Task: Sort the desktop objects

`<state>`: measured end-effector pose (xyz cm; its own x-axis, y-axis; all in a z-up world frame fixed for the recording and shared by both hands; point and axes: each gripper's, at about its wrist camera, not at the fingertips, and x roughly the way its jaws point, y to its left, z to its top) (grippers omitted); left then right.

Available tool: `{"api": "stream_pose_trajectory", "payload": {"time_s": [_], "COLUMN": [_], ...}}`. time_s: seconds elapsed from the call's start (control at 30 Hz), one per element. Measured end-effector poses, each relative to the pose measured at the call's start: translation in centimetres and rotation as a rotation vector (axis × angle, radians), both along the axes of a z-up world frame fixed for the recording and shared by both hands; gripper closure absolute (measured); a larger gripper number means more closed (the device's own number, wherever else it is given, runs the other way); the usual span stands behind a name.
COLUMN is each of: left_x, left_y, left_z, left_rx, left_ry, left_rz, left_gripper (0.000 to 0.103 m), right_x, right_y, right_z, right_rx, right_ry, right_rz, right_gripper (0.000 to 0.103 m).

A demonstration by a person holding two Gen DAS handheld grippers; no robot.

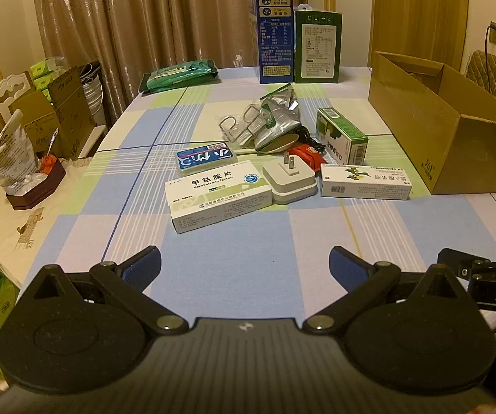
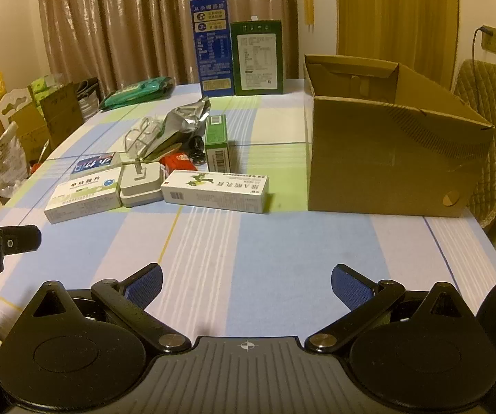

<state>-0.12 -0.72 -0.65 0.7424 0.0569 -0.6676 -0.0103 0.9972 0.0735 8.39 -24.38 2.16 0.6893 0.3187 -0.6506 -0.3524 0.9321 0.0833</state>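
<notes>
Clutter for sorting sits mid-desk on the checked cloth (image 1: 230, 258), in a loose group left of the cardboard box (image 1: 454, 145).

Left to right, left wrist view:
- Far left corner of the desk: green wrapped packet (image 1: 179, 74), well apart from the group.
- Blue-topped case (image 1: 206, 158), lying flat, just behind the white pill box (image 1: 218, 195). The two look to be touching.
- White plug adapter (image 1: 291, 179), prongs up, pressed against the right end of the pill box.
- Behind the adapter: clear plastic clips (image 1: 241, 126) and a crumpled foil pouch (image 1: 277, 120), overlapping. A small red packet (image 1: 308, 157) and a black cord (image 1: 308, 136) lie beside them.
- Green carton (image 1: 342, 136), on its side, far of the long white ointment box (image 1: 365, 183).
- Ointment box lies near the box's left wall, with a gap between.
- Far edge: tall blue carton (image 1: 275, 31) and dark green carton (image 1: 316, 48), both upright, side by side.
- Cardboard box at right, top open; contents not visible.

Left tongs (image 1: 244, 267): spread wide, nothing between the pads, above bare cloth near the front edge.
Right tongs (image 2: 246, 284): also spread wide, empty, above the near cloth, with the ointment box (image 2: 216, 189) and cardboard box (image 2: 385, 158) ahead.
</notes>
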Motion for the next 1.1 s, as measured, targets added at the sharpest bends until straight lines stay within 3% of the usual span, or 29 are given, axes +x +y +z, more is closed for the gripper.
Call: {"api": "stream_pose_trajectory", "payload": {"time_s": [1.1], "left_x": [0.01], "left_y": [-0.04], "left_z": [-0.05], "left_rx": [0.001], "left_ry": [0.000], "left_rz": [0.019], "left_gripper": [0.001], "right_x": [0.10], "right_y": [0.00], "right_z": [-0.13], "right_rx": [0.000], "right_ry": [-0.001], "right_rz": [-0.002], "right_gripper": [0.002]}}
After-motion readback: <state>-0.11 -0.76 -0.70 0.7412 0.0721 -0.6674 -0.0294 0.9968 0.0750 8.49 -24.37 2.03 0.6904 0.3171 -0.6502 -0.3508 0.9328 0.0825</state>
